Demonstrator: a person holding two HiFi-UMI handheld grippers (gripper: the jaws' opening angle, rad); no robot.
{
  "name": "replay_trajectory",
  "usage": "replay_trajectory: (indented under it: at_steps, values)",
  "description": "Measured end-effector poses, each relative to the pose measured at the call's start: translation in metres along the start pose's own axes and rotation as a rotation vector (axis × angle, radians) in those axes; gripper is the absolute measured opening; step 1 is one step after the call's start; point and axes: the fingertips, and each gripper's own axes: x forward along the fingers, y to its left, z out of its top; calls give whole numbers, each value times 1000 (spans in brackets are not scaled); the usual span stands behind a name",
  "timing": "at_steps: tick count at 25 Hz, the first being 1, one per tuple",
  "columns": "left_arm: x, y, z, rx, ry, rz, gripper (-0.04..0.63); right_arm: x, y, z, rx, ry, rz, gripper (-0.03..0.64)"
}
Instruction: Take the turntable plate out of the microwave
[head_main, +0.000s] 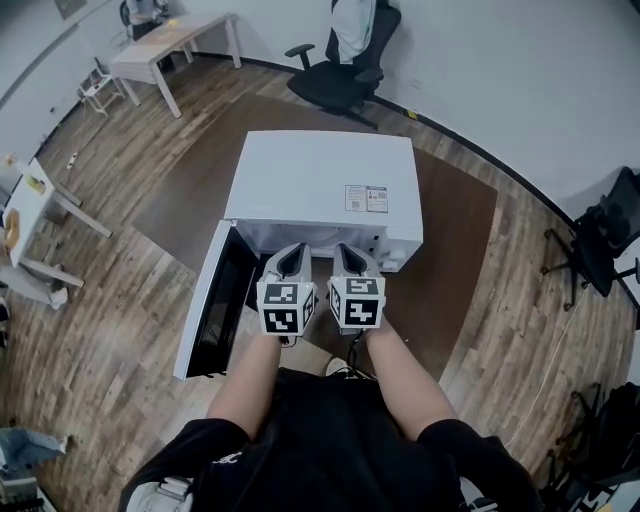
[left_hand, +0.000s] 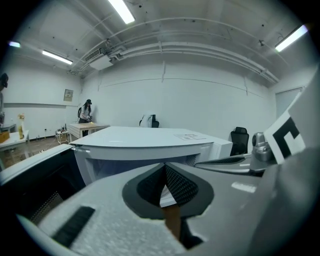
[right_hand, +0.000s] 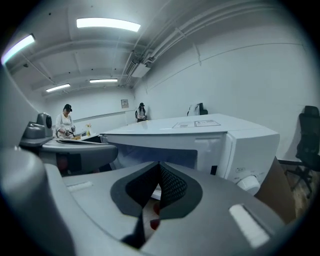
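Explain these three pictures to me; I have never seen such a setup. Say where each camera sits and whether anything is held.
No robot here: a person holds a two-jaw tool in each hand, the left tool and the right tool. The top-down picture comes from a camera on the person's head; the other two come from cameras riding on the tools, looking along the jaws. Before them stands a white microwave, its door swung open. Both tools are shut and empty. The turntable plate cannot be made out.

Black office chair, pale desk
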Motion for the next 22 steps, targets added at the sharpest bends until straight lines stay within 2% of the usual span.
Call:
replay_trajectory:
  at_steps: [8, 10, 15, 22]
  values:
    - [15, 30, -13, -5, 38, -17, 9, 34, -3, -20, 130, 39, -56, 8]
    - [17, 36, -12, -2, 41, -34, 9, 39, -4, -26, 200, 37, -77, 8]
    - [24, 42, -17, 34, 59, -73, 9, 49, -18, -36, 456, 11, -126, 9]
    - [21, 51, -28, 49, 92, -117, 9, 64, -32, -56, 621, -12, -222, 26]
